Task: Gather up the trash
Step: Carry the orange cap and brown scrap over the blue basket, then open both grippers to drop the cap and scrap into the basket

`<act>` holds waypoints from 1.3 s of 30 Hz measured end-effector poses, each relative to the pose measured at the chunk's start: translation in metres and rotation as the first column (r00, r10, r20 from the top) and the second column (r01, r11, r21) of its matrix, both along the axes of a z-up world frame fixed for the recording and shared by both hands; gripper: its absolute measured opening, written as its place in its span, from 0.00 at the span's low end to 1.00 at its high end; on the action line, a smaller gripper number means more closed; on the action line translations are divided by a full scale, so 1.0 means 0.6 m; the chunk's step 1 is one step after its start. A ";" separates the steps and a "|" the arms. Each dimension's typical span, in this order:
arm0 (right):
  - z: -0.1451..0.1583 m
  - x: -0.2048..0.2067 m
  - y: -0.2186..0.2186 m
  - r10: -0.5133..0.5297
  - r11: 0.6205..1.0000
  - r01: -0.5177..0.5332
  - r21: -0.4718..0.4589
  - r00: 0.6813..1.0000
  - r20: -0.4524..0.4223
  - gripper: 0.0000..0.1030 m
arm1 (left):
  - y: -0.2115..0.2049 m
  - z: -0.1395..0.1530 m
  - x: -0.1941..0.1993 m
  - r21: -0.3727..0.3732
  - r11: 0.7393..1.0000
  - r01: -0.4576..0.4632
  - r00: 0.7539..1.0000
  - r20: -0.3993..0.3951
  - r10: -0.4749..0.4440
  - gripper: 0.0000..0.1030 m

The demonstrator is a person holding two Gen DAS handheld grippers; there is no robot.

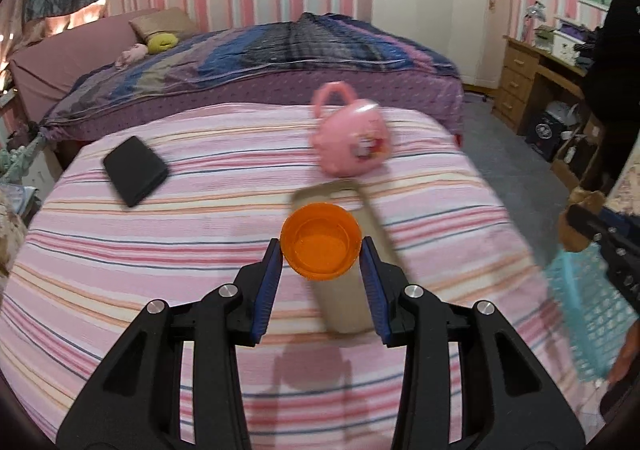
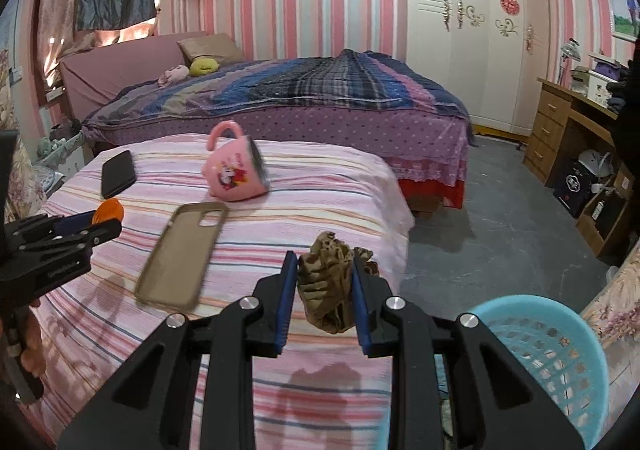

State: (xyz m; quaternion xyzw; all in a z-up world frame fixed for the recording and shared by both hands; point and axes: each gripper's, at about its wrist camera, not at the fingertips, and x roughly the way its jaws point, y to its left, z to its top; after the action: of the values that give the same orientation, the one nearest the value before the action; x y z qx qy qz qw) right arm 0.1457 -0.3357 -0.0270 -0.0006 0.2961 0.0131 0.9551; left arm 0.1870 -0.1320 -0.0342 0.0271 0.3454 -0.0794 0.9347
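Note:
My left gripper [image 1: 321, 246] is shut on an orange bottle cap [image 1: 320, 241] and holds it above the pink striped table [image 1: 160, 250]. The cap also shows in the right wrist view [image 2: 109, 212], in the left gripper [image 2: 86, 226]. My right gripper [image 2: 325, 262] is shut on a crumpled brown wrapper [image 2: 326, 284] held above the table's right part. A light blue basket [image 2: 560, 366] stands at the lower right, beside the table; it also shows in the left wrist view [image 1: 584, 314].
A beige phone case [image 2: 182, 254], a tipped pink mug [image 2: 236, 168] and a black phone [image 2: 117, 173] lie on the table. A bed [image 2: 320, 98] is behind. A wooden desk [image 2: 560, 130] stands at the right, across grey floor [image 2: 500, 234].

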 end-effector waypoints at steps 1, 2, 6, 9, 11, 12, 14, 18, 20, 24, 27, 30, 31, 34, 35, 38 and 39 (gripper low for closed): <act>0.000 -0.007 -0.017 -0.016 1.000 0.016 -0.008 1.000 -0.003 0.25 | -0.019 0.000 -0.005 -0.015 1.000 0.017 1.000 -0.002 -0.017 0.38; 0.000 -0.013 -0.035 -0.032 0.999 0.032 -0.012 0.999 -0.006 0.25 | -0.033 -0.001 -0.009 -0.025 0.999 0.032 0.999 -0.004 -0.032 0.38; 0.002 -0.035 -0.088 -0.091 0.996 0.091 -0.023 0.996 -0.016 0.25 | -0.112 -0.006 -0.033 -0.037 0.994 0.104 0.995 -0.002 -0.104 0.38; 0.001 -0.053 -0.129 -0.143 0.990 0.143 -0.007 0.990 -0.016 0.25 | -0.171 -0.014 -0.050 -0.040 0.986 0.162 0.987 -0.004 -0.162 0.38; -0.001 -0.063 -0.153 -0.171 0.985 0.171 0.003 0.985 -0.015 0.25 | -0.206 -0.020 -0.059 -0.044 0.980 0.196 0.980 -0.009 -0.196 0.38; -0.002 -0.073 -0.169 -0.193 0.981 0.193 0.005 0.981 -0.016 0.25 | -0.224 -0.024 -0.065 -0.047 0.976 0.211 0.977 -0.012 -0.212 0.38; -0.004 -0.086 -0.193 -0.217 0.976 0.218 0.009 0.976 -0.018 0.25 | -0.260 -0.029 -0.074 -0.047 0.969 0.241 0.970 -0.018 -0.242 0.38; -0.008 -0.114 -0.233 -0.261 0.965 0.261 -0.004 0.965 -0.027 0.25 | -0.309 -0.030 -0.090 -0.043 0.958 0.283 0.959 -0.016 -0.284 0.38; -0.009 -0.125 -0.254 -0.282 0.959 0.282 0.002 0.959 -0.029 0.25 | -0.329 -0.029 -0.101 -0.043 0.952 0.304 0.952 -0.011 -0.304 0.38; -0.011 -0.156 -0.289 -0.311 0.949 0.312 0.038 0.950 -0.025 0.25 | -0.359 -0.023 -0.125 -0.017 0.941 0.338 0.941 0.012 -0.338 0.38; -0.013 -0.163 -0.304 -0.312 0.949 0.313 0.042 0.950 -0.024 0.25 | -0.359 -0.013 -0.135 -0.019 0.937 0.349 0.937 0.035 -0.348 0.60; -0.013 -0.166 -0.311 -0.323 0.946 0.324 0.034 0.946 -0.020 0.26 | -0.341 0.001 -0.144 -0.019 0.946 0.324 0.944 0.079 -0.321 0.77; -0.013 -0.167 -0.312 -0.333 0.942 0.333 0.026 0.943 -0.017 0.26 | -0.333 0.006 -0.144 -0.023 0.947 0.320 0.945 0.083 -0.317 0.80; -0.015 -0.165 -0.302 -0.353 0.936 0.353 0.016 0.936 0.001 0.54 | -0.294 0.017 -0.146 -0.031 0.959 0.281 0.956 0.096 -0.277 0.85; -0.015 -0.165 -0.298 -0.356 0.934 0.356 0.015 0.935 0.007 0.71 | -0.281 0.020 -0.145 -0.033 0.963 0.267 0.960 0.100 -0.262 0.86; -0.013 -0.169 -0.291 -0.363 0.931 0.362 0.036 0.932 0.010 0.78 | -0.226 0.031 -0.151 -0.034 0.977 0.212 0.971 0.118 -0.207 0.92; -0.010 -0.175 -0.280 -0.354 0.935 0.353 0.046 0.935 0.022 0.85 | -0.198 0.037 -0.158 -0.029 0.982 0.185 0.975 0.131 -0.179 0.95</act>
State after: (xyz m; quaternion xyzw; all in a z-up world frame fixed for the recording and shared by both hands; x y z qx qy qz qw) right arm 0.0405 -0.5038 -0.0332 0.0723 0.2769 -0.1525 0.9460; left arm 0.0924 -0.2510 -0.0119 0.0446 0.2794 -0.1698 0.9440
